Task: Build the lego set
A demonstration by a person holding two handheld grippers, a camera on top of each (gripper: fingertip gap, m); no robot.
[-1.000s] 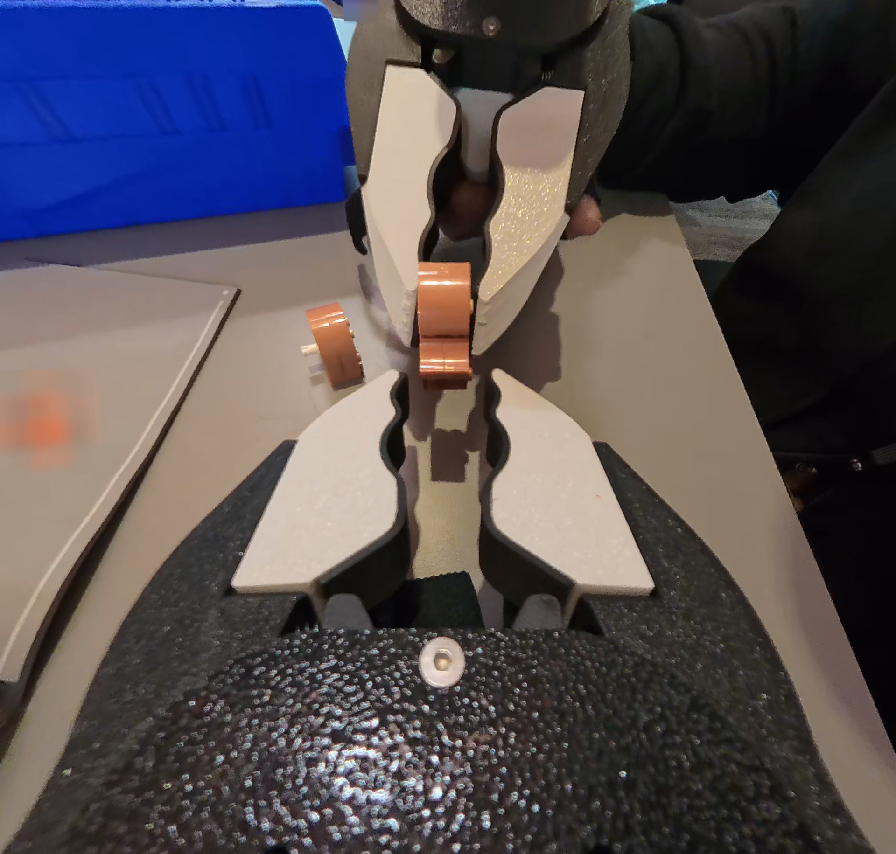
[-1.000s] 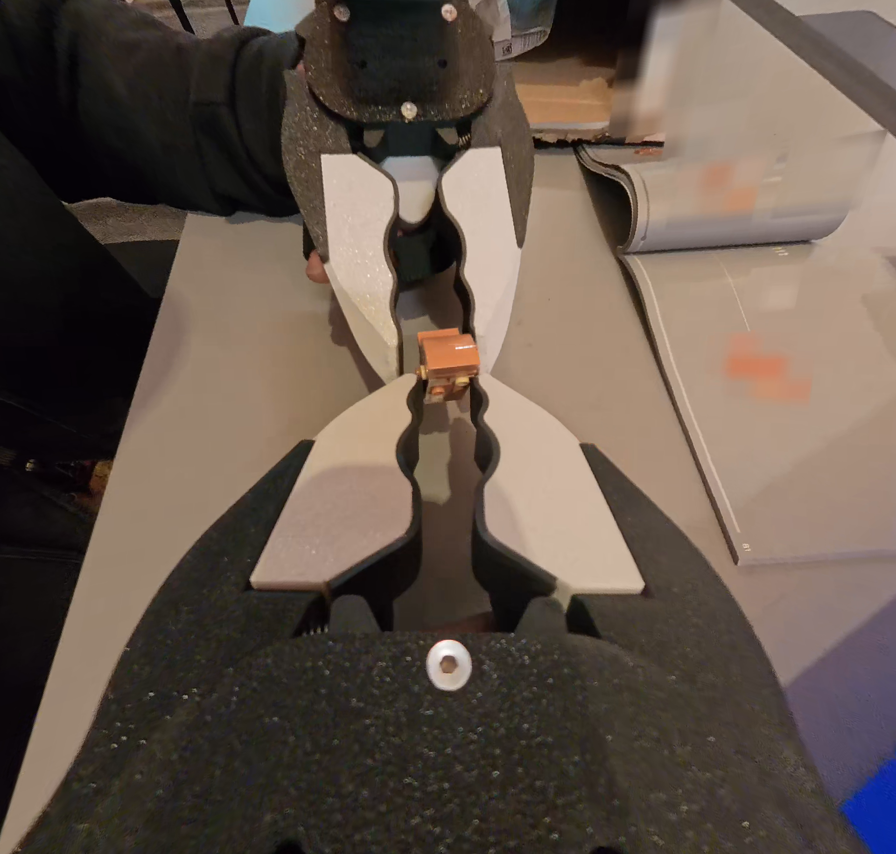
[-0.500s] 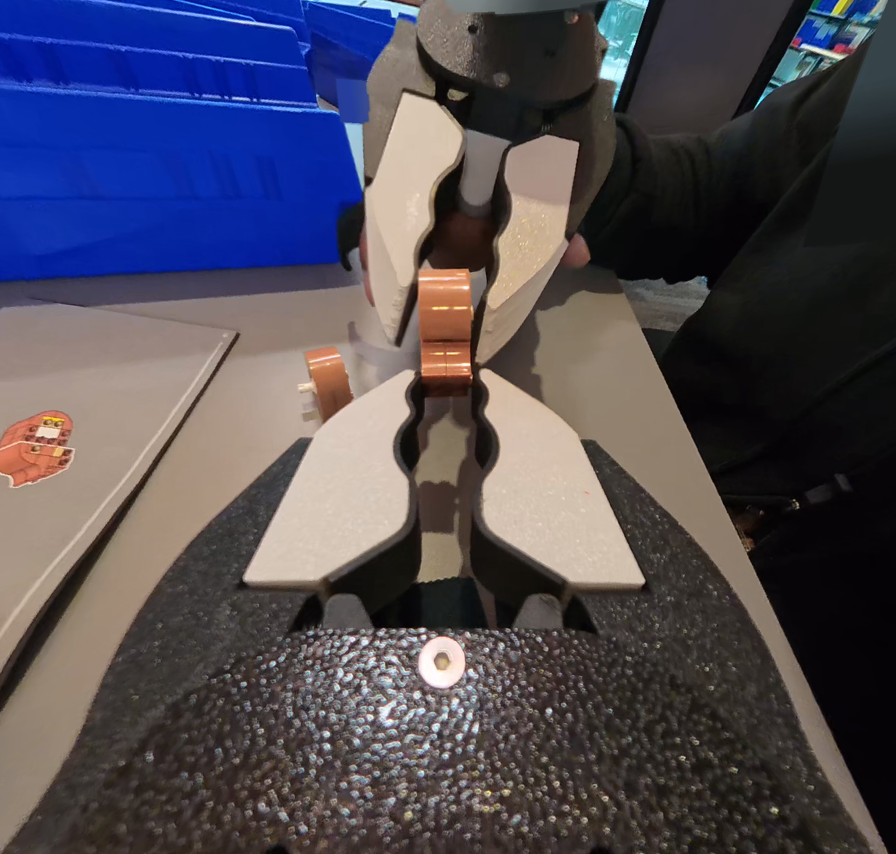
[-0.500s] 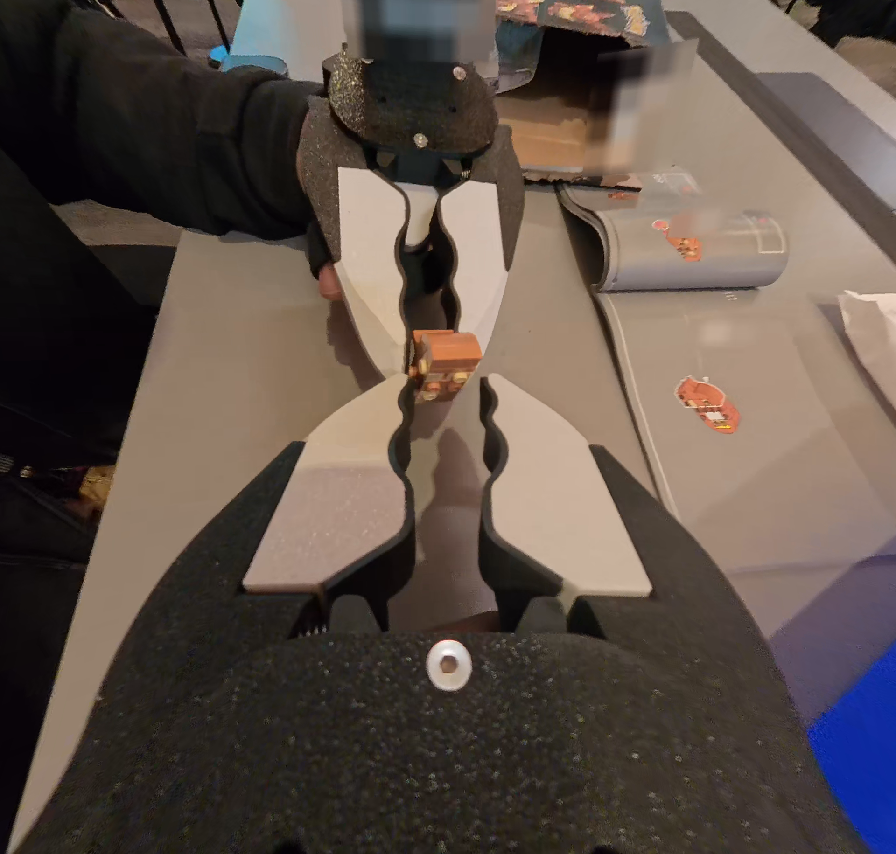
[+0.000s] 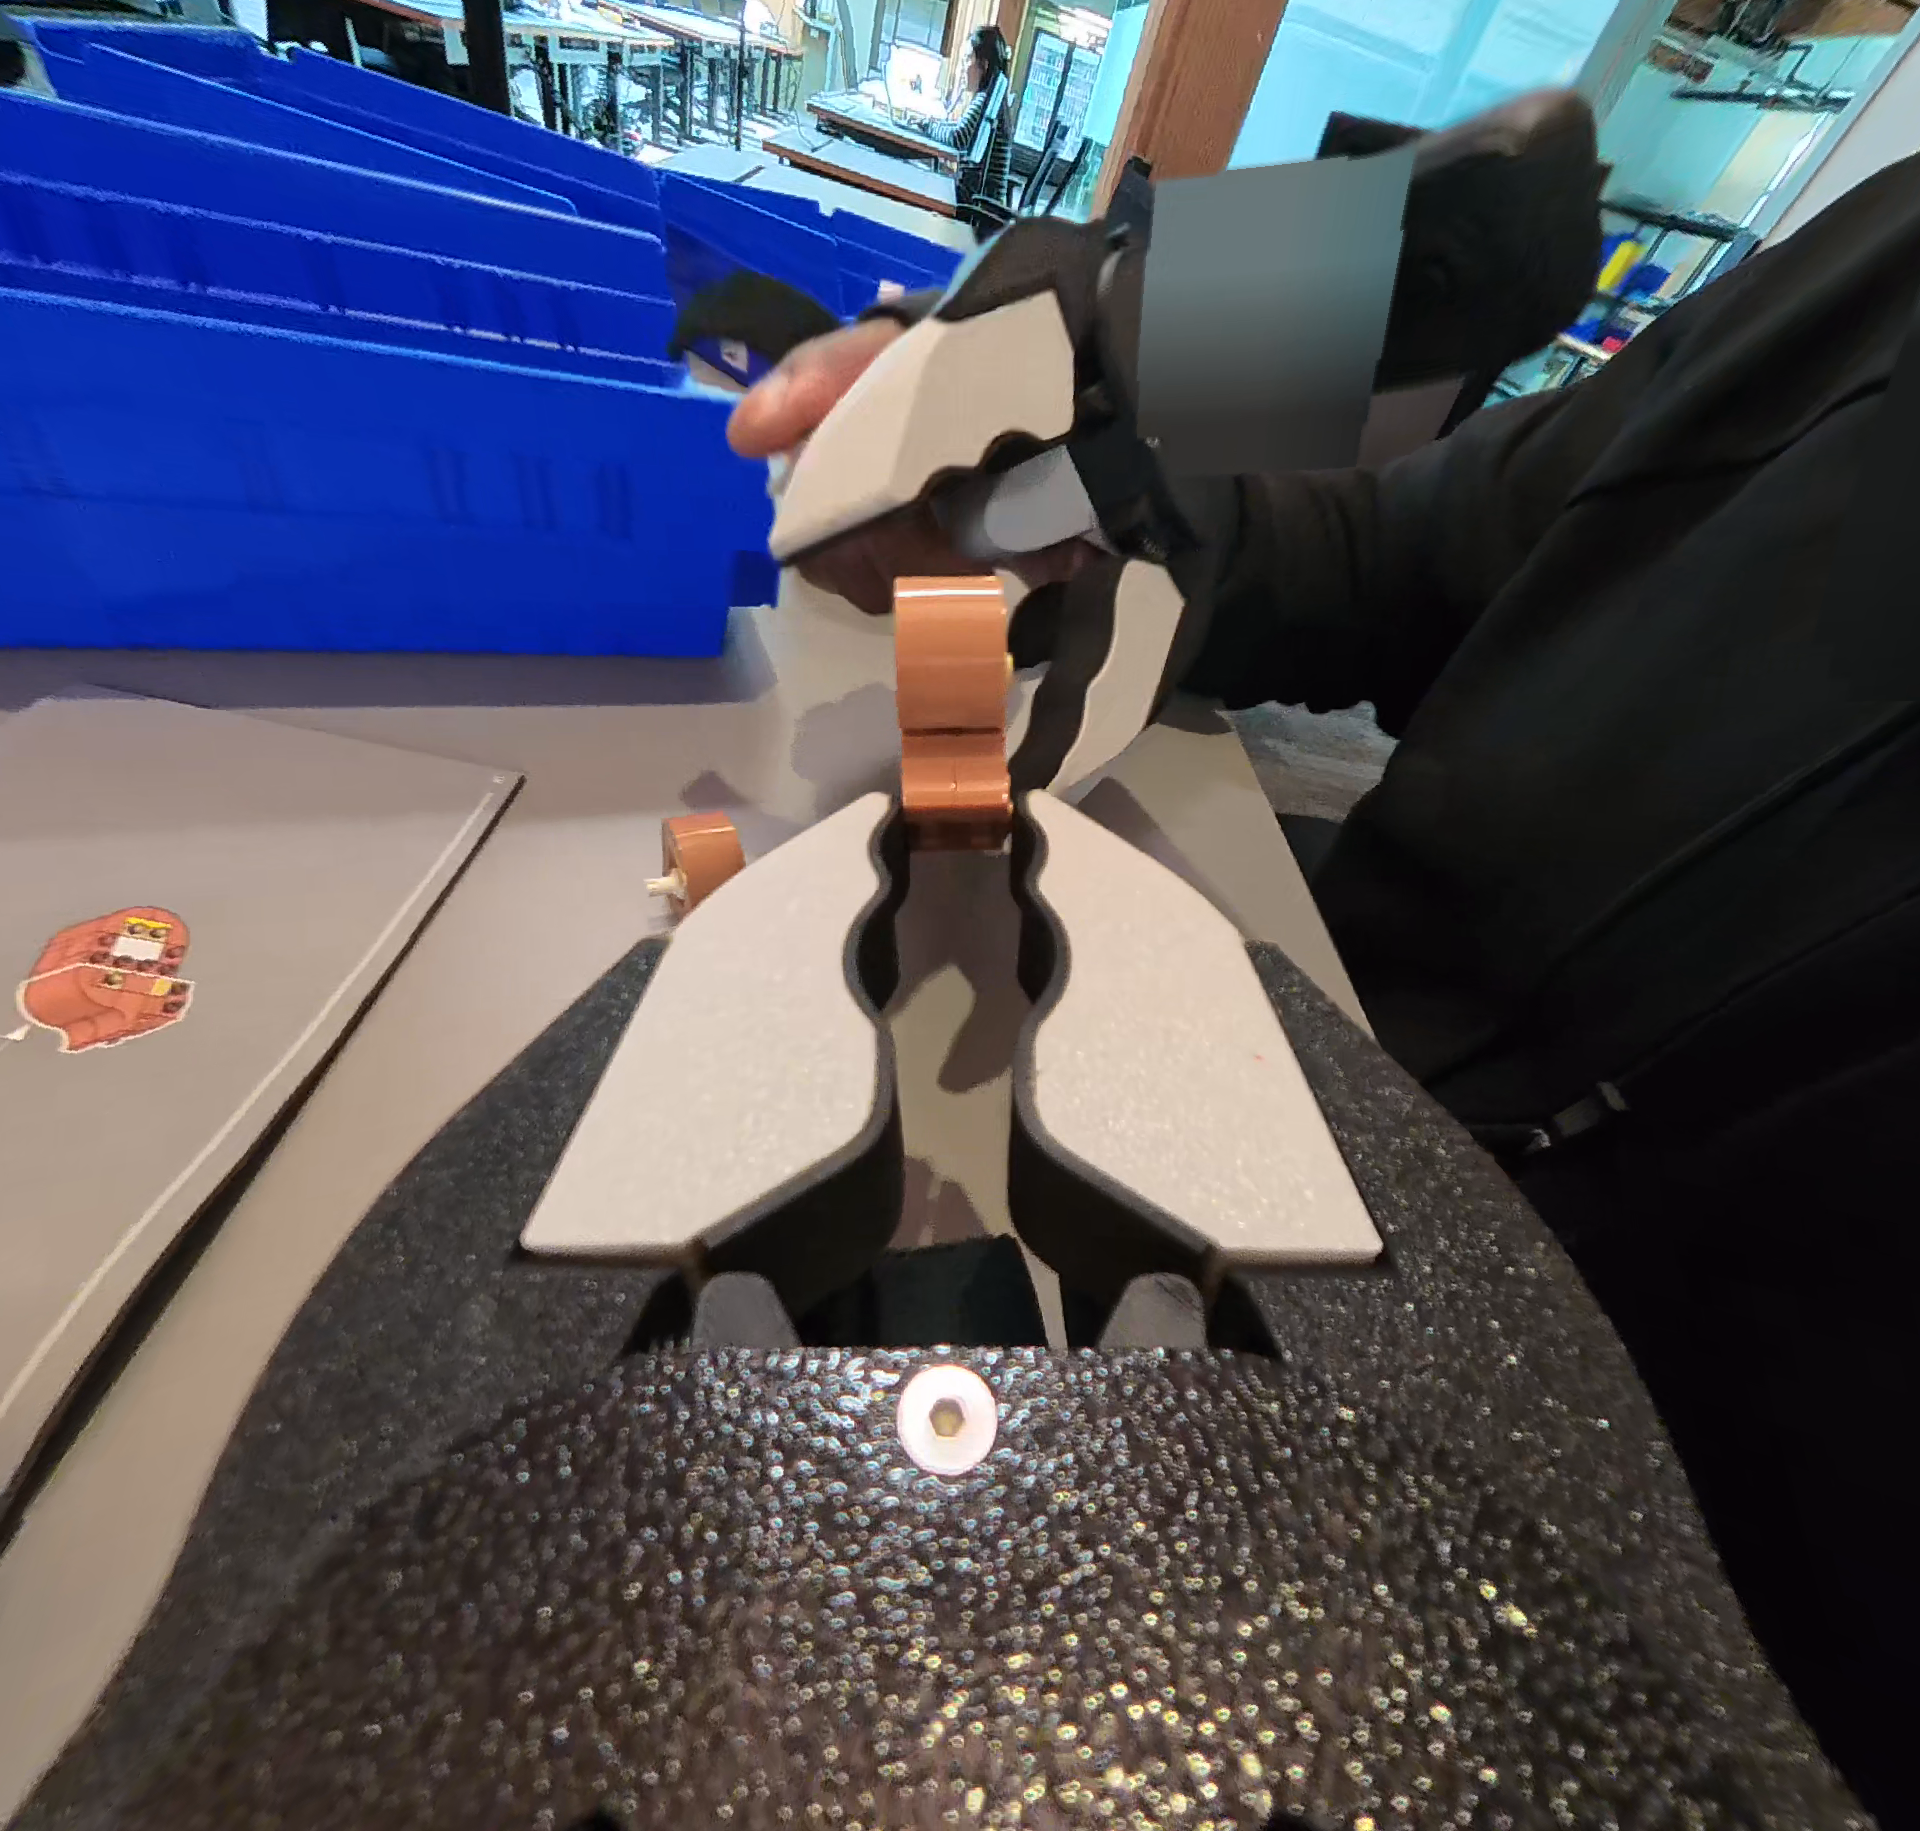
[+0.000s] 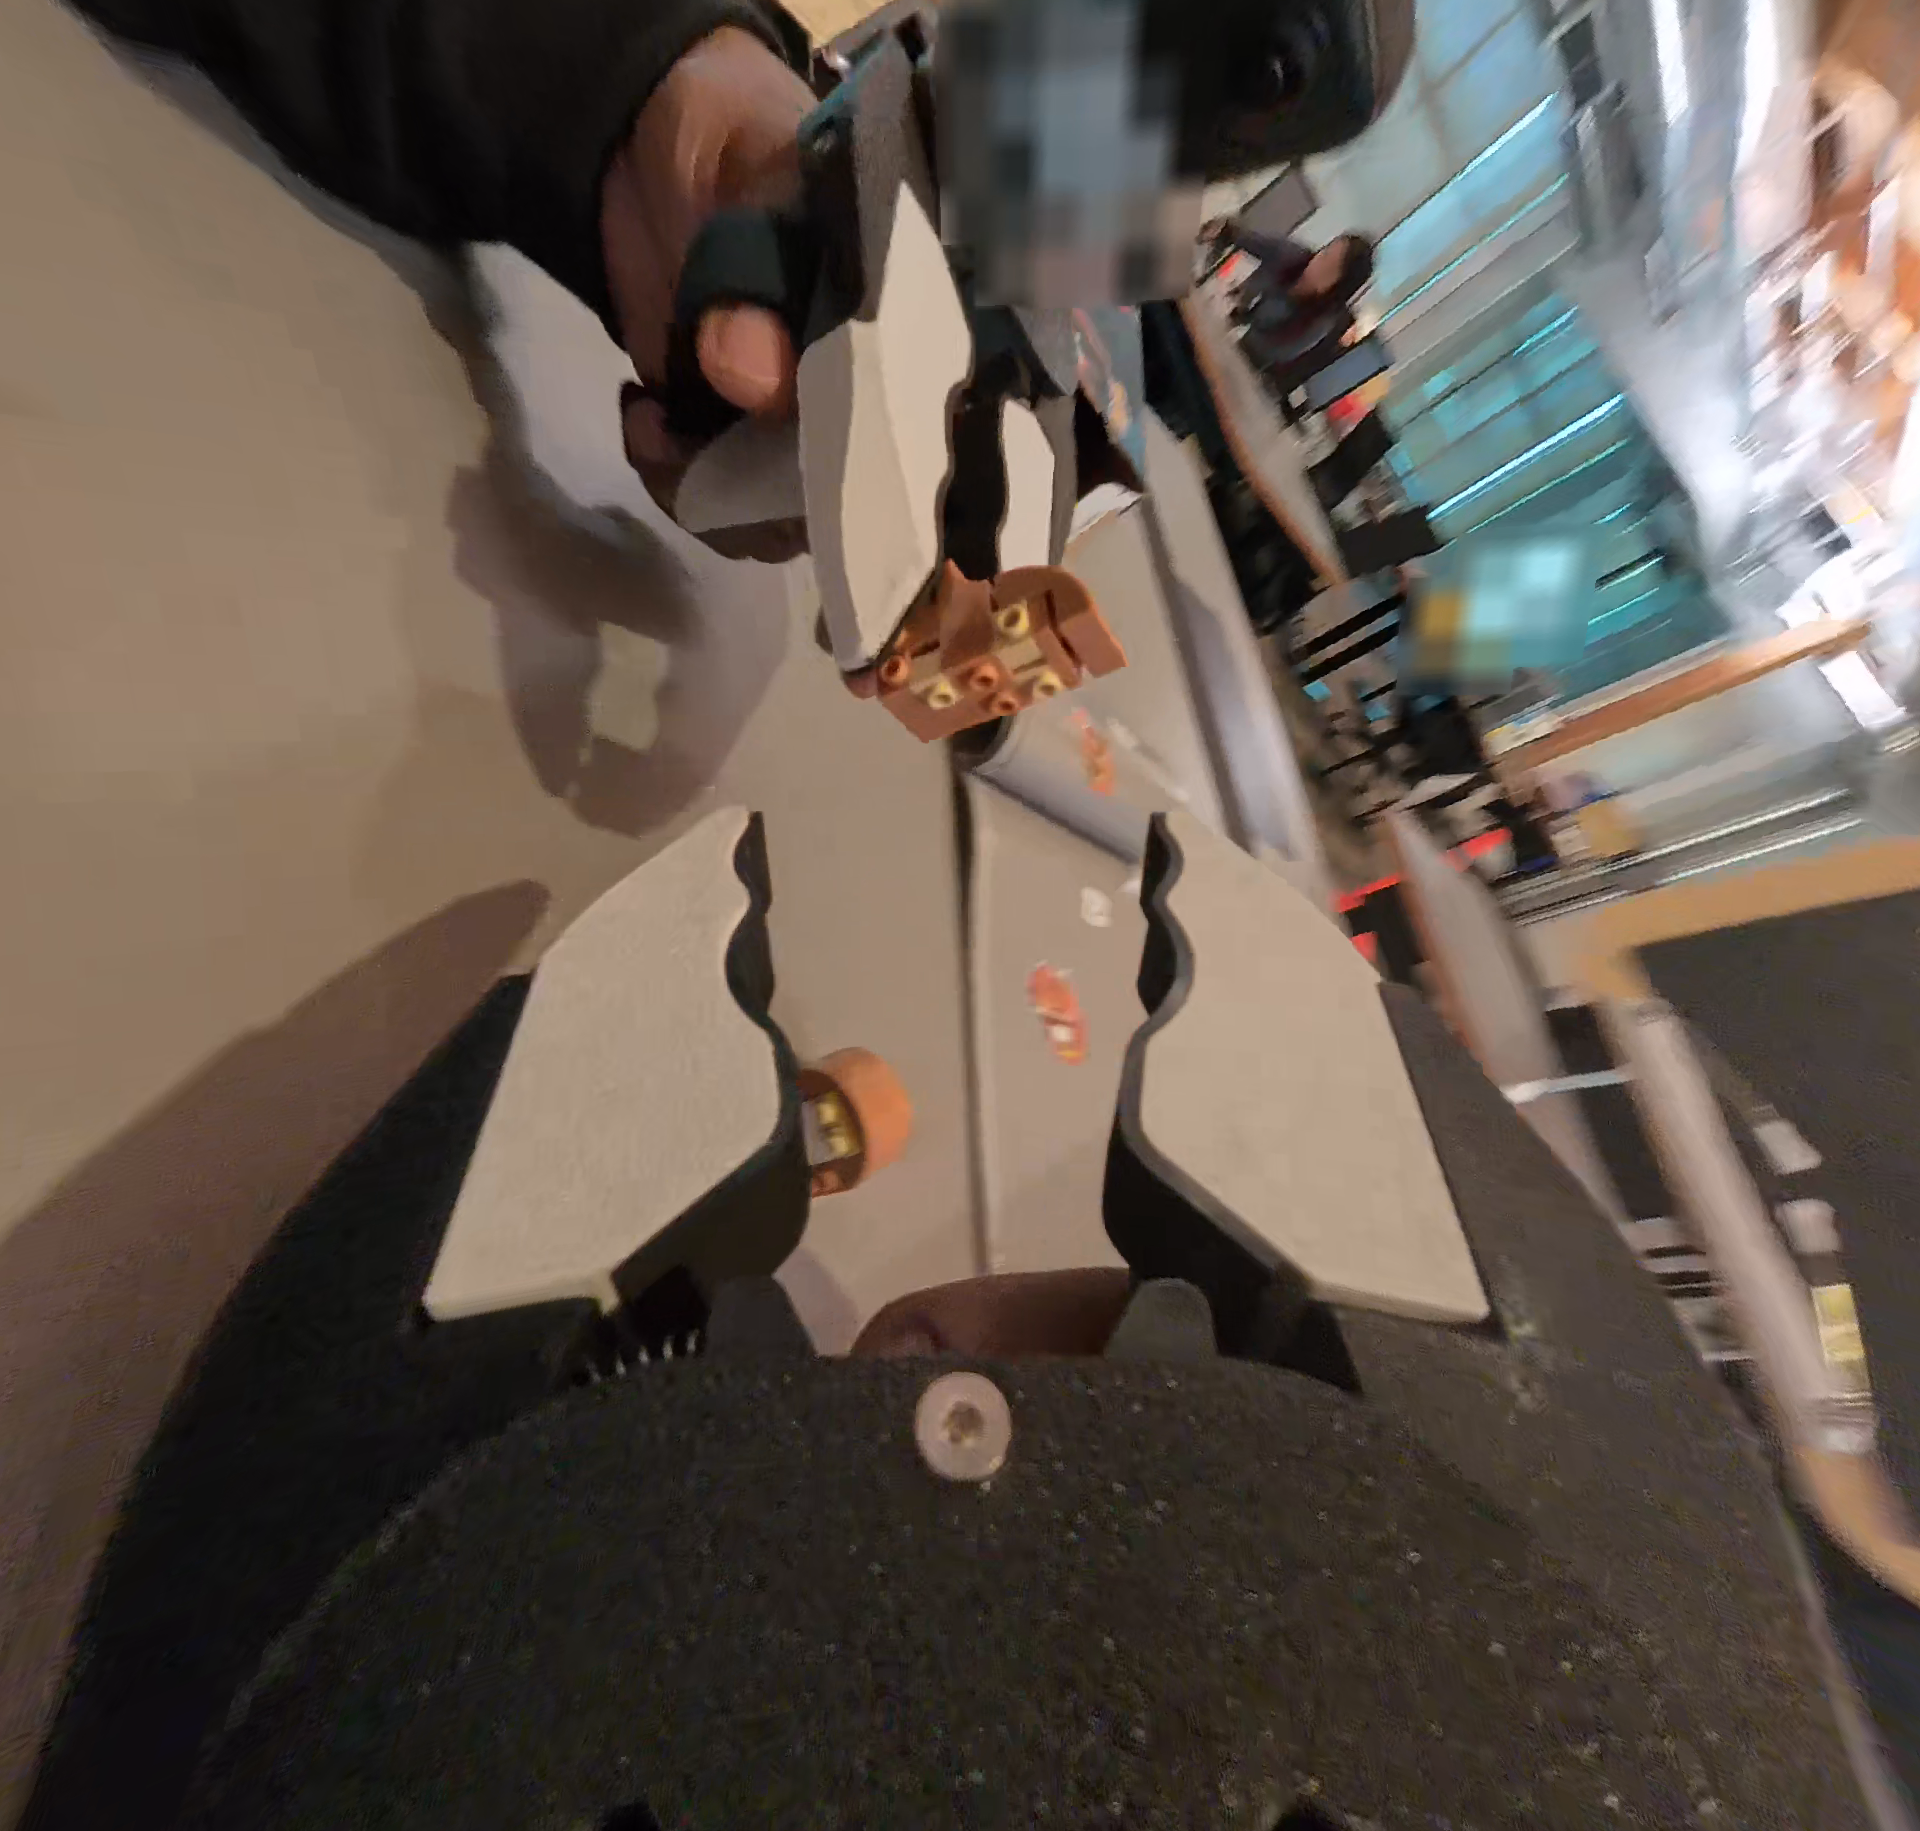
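Observation:
My left gripper (image 5: 954, 813) is shut on the lower end of a brown brick assembly (image 5: 951, 680), which stands up from the fingertips above the grey table (image 5: 582, 742). The right wrist view shows the same assembly (image 6: 997, 649), studs toward the camera, pinched at the tips of the left gripper's fingers (image 6: 883, 493). My right gripper (image 6: 951, 825) is open and empty, rolled on its side, a short way back from the assembly. In the left wrist view its spread fingers (image 5: 935, 431) flank the top of the assembly without touching it. A small round brown piece (image 5: 712, 851) lies on the table, also seen in the right wrist view (image 6: 857, 1116).
An open grey instruction booklet (image 5: 229, 908) lies at the left, seen beyond the fingers in the right wrist view (image 6: 1049, 898). Blue plastic bins (image 5: 312, 410) stand along the table's far side. A person's dark sleeve and body (image 5: 1610, 742) are at the right. Less than 4 cm separates the two grippers' tips. From the right gripper's tips to the small round brown piece (image 5: 712, 851) is close to 8 cm. It is also in sight in the right wrist view (image 6: 877, 1086).
My right gripper opened, let go of the brown assembly, drew back and rolled sideways. My left gripper shut on the assembly's lower end and now holds it alone, raised above the table.

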